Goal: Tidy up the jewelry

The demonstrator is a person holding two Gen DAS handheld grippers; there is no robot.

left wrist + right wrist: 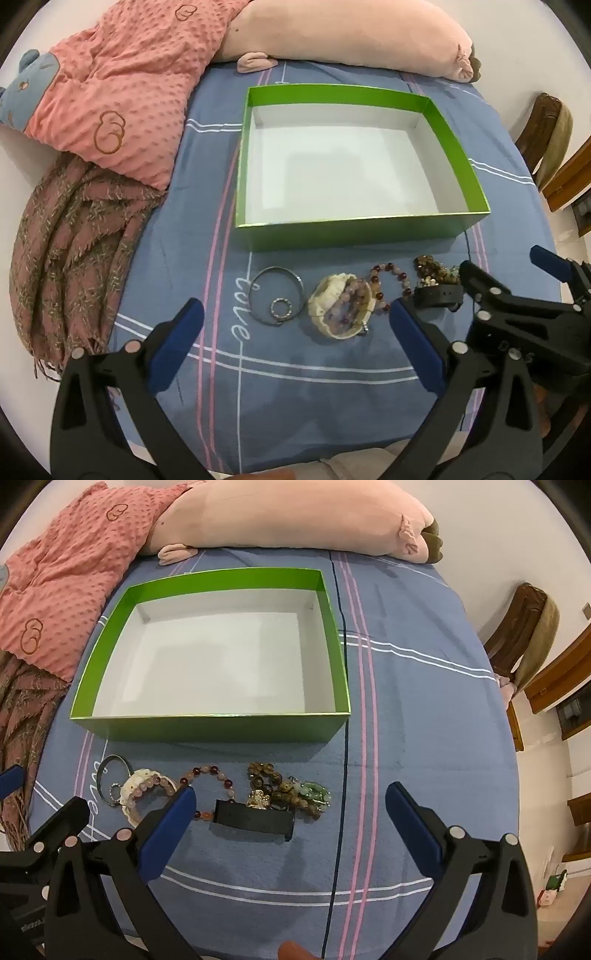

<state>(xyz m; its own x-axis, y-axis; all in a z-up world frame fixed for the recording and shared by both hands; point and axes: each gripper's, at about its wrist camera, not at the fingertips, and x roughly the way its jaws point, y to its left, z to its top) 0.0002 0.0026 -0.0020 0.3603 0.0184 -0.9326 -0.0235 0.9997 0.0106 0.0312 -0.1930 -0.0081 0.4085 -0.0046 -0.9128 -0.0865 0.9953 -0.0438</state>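
Green box [354,229] empty; all jewelry lay in a row just before its near wall.
Left gripper [295,339] and right gripper [291,812] gaped empty; tangled bead strands [288,794] risked lifting together.

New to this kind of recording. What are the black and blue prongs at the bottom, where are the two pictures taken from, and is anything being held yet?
No robot here: a person holds a two-finger tool in each hand, with a camera on each looking along its fingers. One picture is from the left tool, the other from the right tool. Both stand wide open, holding nothing. They hover over a blue bedsheet. On it sits an empty green box. In front lies jewelry: a metal bangle with a small ring, a cream bracelet, a red and pink bead bracelet, brown beads, green beads and a black band.
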